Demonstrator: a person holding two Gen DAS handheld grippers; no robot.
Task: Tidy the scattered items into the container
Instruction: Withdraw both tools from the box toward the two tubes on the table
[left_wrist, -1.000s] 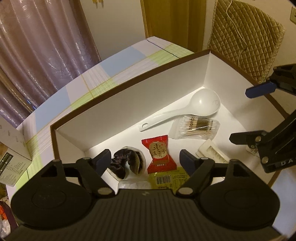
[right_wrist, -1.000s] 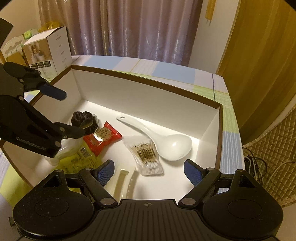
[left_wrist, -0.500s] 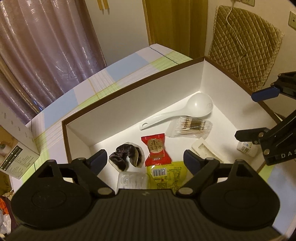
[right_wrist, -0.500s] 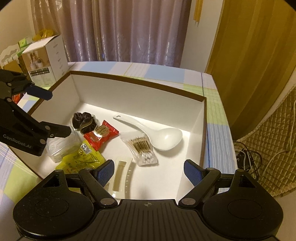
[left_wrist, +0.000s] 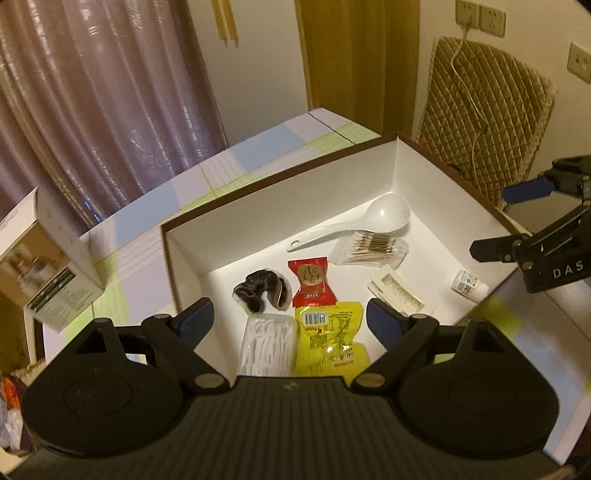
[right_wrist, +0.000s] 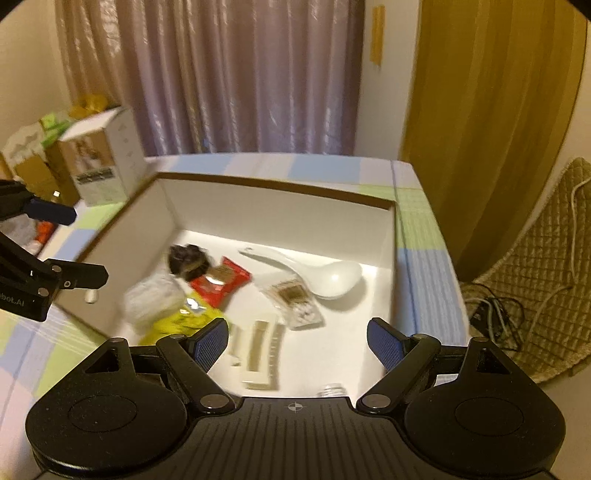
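Both empty — left gripper (left_wrist: 290, 325) and right gripper (right_wrist: 297, 341) spread apart above white box (left_wrist: 295, 192), spoon (left_wrist: 354, 225), red sachet (left_wrist: 312, 282), yellow packet (left_wrist: 328, 338) inside.

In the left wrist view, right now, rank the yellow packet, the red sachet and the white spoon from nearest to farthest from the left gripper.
1. Yellow packet: between the open fingers of the left gripper, at the near end of the box.
2. Red sachet: just beyond the packet, mid-floor.
3. White spoon: by the far right corner.
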